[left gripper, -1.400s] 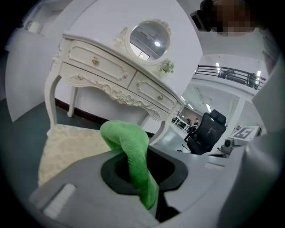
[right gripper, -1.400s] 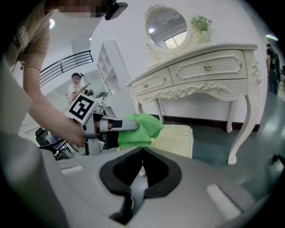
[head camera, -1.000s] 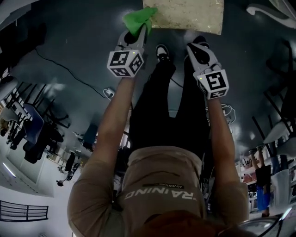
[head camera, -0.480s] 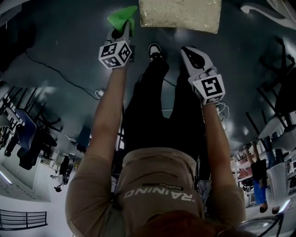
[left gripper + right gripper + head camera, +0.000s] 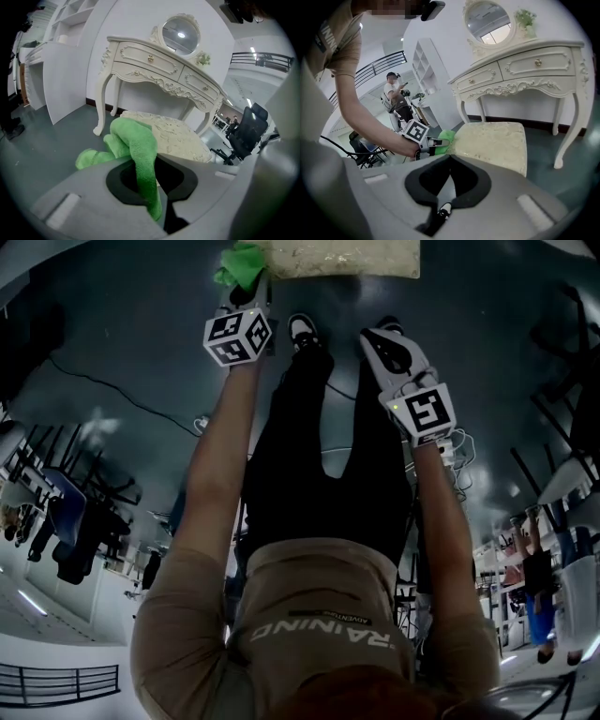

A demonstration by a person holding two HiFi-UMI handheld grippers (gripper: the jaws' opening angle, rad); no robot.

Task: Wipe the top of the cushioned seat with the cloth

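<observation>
The cushioned seat (image 5: pixel 347 257) is a cream, patterned pad at the top edge of the head view. It also shows in the left gripper view (image 5: pixel 176 138) and the right gripper view (image 5: pixel 497 140). My left gripper (image 5: pixel 246 294) is shut on a green cloth (image 5: pixel 238 263), which hangs bunched at the seat's near left corner. The cloth (image 5: pixel 133 145) fills the jaws of the left gripper (image 5: pixel 147 187). My right gripper (image 5: pixel 377 336) is held short of the seat's front edge, shut with nothing in it. From the right gripper view, the cloth (image 5: pixel 446 136) touches the seat's corner.
An ornate cream dressing table (image 5: pixel 161 75) with an oval mirror (image 5: pixel 180 33) stands right behind the seat. White shelving (image 5: pixel 61 56) is to its left and a black office chair (image 5: pixel 246 133) to the right. My own legs and shoes (image 5: pixel 302 331) are below. A person (image 5: pixel 396 101) stands far off.
The left gripper carried the cloth leftward off the seat's corner, then forward to the seat's left edge. The right gripper moved slightly forward. The seat sits higher in the head view.
</observation>
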